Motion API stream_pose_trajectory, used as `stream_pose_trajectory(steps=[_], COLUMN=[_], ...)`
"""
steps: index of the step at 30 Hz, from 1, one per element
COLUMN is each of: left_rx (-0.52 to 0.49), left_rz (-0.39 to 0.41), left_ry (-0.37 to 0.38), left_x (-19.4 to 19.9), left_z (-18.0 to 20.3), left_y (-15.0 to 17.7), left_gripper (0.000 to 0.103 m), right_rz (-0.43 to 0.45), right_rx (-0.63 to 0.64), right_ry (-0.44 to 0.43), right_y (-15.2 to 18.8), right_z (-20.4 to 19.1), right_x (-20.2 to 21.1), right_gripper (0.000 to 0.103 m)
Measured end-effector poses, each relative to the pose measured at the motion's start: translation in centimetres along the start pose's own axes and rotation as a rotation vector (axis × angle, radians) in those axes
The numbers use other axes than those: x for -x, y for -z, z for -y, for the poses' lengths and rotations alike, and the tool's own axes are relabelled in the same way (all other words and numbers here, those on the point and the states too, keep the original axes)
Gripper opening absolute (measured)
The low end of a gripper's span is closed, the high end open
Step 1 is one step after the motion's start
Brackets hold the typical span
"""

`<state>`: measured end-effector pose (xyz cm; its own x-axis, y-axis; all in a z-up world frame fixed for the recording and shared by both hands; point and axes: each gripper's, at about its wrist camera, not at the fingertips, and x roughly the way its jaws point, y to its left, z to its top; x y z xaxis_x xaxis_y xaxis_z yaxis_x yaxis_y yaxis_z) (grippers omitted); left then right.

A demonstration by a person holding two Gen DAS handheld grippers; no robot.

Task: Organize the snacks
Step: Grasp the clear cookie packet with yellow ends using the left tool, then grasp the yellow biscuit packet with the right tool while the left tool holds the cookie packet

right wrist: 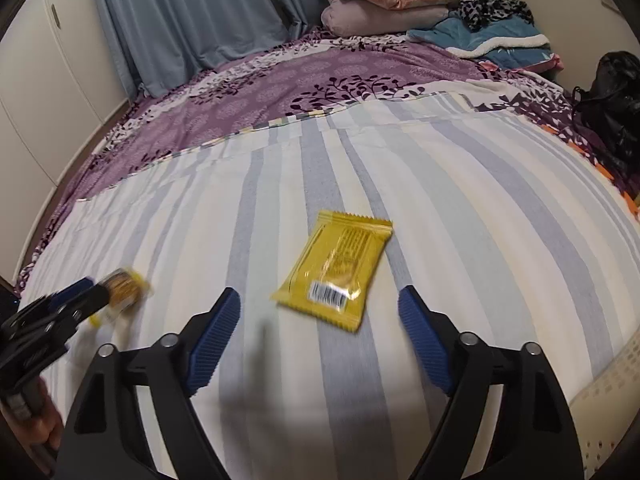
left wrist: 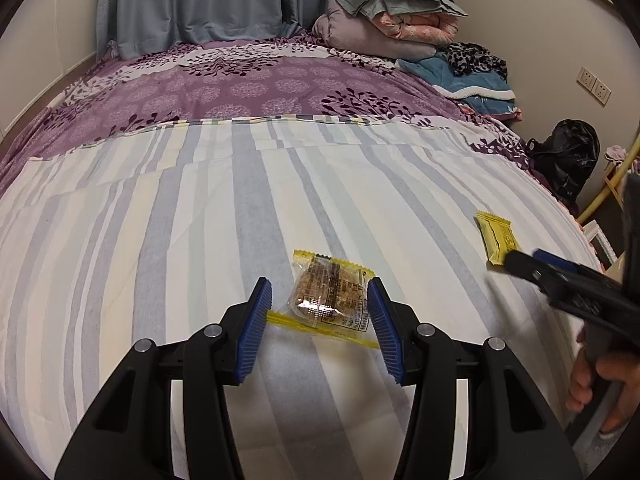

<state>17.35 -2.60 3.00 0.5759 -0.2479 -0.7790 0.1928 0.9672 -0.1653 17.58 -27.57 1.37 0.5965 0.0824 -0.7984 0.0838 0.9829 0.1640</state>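
**Two snack packets on the striped sheet, one in each gripper's reach**

The clear snack packet has yellow sealed ends and shows a brown, crumbly cake behind a printed label. Its long axis runs from near-left to far-right across the left wrist view, one yellow seal at the far end and the other at the near end. It sits between the blue pads of the left gripper, whose jaws are drawn in narrow and clamp it by its sides.

The yellow snack packet lies flat on the striped sheet, barcode at its near end and crimped seal at the far end, the long axis tilted slightly to the right as it runs away. It rests ahead of and between the tips of the right gripper, whose jaws stand wide and touch nothing.

The two packets are well apart, with bare sheet between them. Beyond the striped sheet lies a purple floral bedcover, then a stack of folded bedding by the blue curtain. On the right the sheet falls away at the bed's edge near a black bag. A hand grips the right gripper's handle.
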Motion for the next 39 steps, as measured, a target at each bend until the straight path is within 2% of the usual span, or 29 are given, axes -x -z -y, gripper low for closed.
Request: stream_pose_trajectory(steps=[5,8,11,15,22,23,25,27,32,39], left_rx=[-0.003,0.001,0.003,-0.016,-0.060,-0.065,-0.084,-0.097,-0.098,-0.096], left_rz=[-0.011,-0.018,-0.021,-0.036,-0.044,-0.044,-0.045,-0.049,-0.043,-0.004], left_ry=[-0.005,-0.004,-0.003,-0.009,-0.015,-0.017,-0.021,-0.024,-0.020,-0.002], left_x=[-0.2,-0.4,-0.4,-0.7,-1.8,-1.9,-2.3,-2.5,-1.9,0.9], left_z=[-0.2,-0.4,-0.5,-0.4,0.4,0.6,0.8,1.1,1.4,1.9], left_y=[0.8,1.2,1.1,1.3,0.9,0.8,0.6,0.5,0.8,1.3], left_gripper=[0.051,0.051,0.053,0.064,0.065,0.063,0.050,0.043,0.042,0.041], right_rz=[-0.009,-0.005,-0.002,0.002,0.014,0.017,0.024,0.032,0.064,0.120], right_rx=[0.035,0.088,0.102,0.103,0.081,0.081,0.081,0.077,0.076,0.070], right_ry=[0.071,0.145,0.174,0.165,0.126,0.118,0.102,0.084,0.035,-0.022], right_y=[-1.1,-1.4,-1.5,-1.3,0.4,0.8,1.4,1.9,3.0,4.5], right_z=[-1.3,-2.1,-2.0,-1.4,-1.0,-1.0,-1.1,-1.2,-1.6,-2.0], right_x=[-2.0,-2.6,-2.6,-2.1,-0.3,0.1,0.9,1.7,4.3,8.7], right_gripper=[0.072,0.061,0.051,0.046,0.046,0.046,0.046,0.046,0.046,0.046])
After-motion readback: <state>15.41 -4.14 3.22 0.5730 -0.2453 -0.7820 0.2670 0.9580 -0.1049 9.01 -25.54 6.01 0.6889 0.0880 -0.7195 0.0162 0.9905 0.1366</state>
